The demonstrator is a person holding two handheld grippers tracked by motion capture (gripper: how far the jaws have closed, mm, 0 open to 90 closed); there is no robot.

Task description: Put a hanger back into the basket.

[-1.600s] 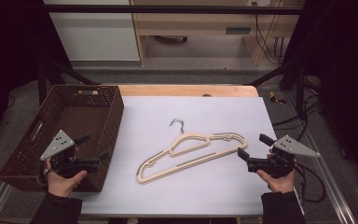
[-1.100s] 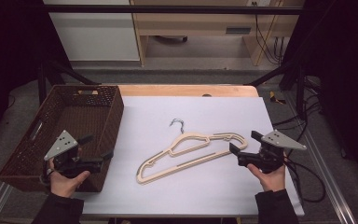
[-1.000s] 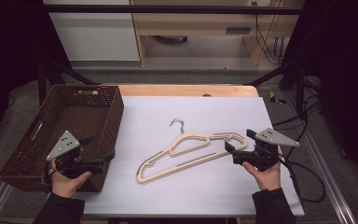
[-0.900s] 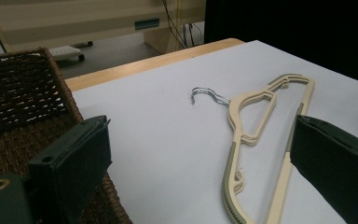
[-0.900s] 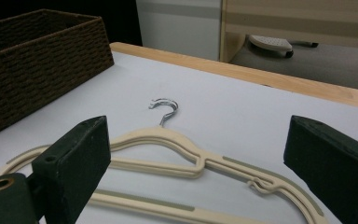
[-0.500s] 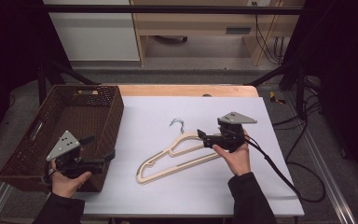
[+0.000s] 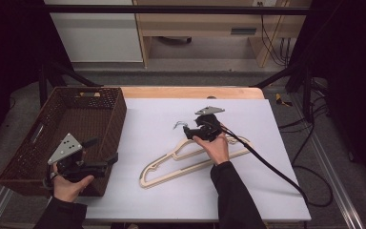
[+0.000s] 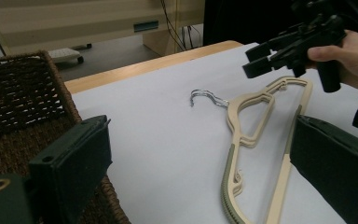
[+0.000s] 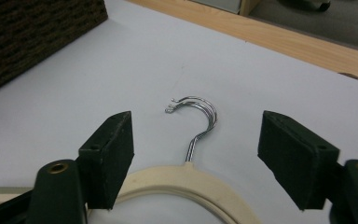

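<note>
While the left claw (image 7: 106, 161) waits with its jaws spread and empty at the lower left of the high view, just beside a brown woven basket (image 7: 38, 138), the right claw (image 7: 187, 130) hovers at the centre of the frame over the neck of the cream hangers (image 7: 171, 164). Its jaws have just been closing yet stand apart, with the metal hook (image 9: 200, 116) between them, untouched. The hangers lie flat on the white worktop (image 7: 276, 191), stretching from the centre toward the lower middle.

even bright light on the table, dark surroundings, slightly soft focus.
</note>
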